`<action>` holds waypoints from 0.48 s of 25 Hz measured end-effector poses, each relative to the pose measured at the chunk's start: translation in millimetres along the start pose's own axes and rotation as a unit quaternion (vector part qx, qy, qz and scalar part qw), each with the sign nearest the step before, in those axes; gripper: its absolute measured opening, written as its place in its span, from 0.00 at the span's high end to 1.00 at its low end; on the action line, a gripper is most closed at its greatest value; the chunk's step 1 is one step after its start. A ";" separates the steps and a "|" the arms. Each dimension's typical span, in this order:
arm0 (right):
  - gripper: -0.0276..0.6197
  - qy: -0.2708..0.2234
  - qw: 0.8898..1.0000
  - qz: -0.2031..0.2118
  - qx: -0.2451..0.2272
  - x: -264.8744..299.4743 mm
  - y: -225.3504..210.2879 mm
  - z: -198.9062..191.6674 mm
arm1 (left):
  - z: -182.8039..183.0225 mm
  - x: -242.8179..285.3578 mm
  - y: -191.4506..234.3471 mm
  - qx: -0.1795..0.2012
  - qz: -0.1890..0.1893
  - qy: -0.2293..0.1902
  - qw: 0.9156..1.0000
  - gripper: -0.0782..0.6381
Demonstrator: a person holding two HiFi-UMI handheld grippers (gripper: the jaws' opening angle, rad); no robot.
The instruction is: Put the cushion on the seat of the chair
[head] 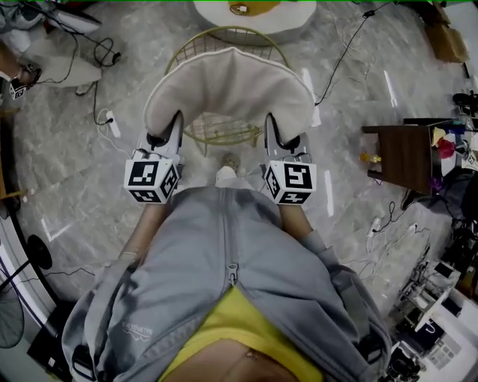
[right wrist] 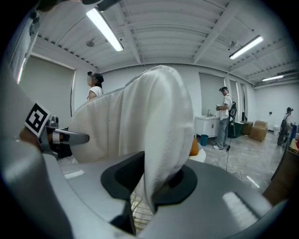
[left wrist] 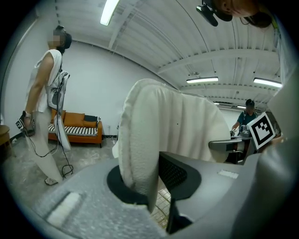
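Note:
A round cream cushion (head: 228, 89) hangs curved between my two grippers, above a gold wire chair (head: 224, 133) on the grey floor. My left gripper (head: 169, 134) is shut on the cushion's left edge; in the left gripper view the cushion (left wrist: 173, 135) fills the gap between the jaws of the left gripper (left wrist: 149, 184). My right gripper (head: 280, 136) is shut on the right edge, and the cushion (right wrist: 154, 126) folds down between the jaws of the right gripper (right wrist: 152, 186). The chair's wire seat (right wrist: 138, 205) shows below the fabric.
A dark wooden side table (head: 403, 153) stands to the right. A white round table (head: 254, 15) is beyond the chair. Cables (head: 104, 112) and a power strip lie on the floor at left. Other people (left wrist: 46, 107) stand in the room near an orange sofa (left wrist: 77, 126).

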State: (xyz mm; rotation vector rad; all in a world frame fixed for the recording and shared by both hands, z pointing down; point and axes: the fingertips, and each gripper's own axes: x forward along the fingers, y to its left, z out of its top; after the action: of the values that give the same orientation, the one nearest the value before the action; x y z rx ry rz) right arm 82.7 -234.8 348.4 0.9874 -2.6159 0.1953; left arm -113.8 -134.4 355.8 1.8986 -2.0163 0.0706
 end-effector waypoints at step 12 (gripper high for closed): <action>0.85 0.066 0.996 0.059 0.003 37.9 -40.7 -46.6 | -49.0 44.7 -9.5 -0.044 0.032 0.064 0.996 0.80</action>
State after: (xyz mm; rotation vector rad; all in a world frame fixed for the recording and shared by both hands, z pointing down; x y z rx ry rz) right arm 95.3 -277.4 405.9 0.7940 -2.5551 0.2871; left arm -94.4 -164.0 412.7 1.7305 -1.9605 0.1153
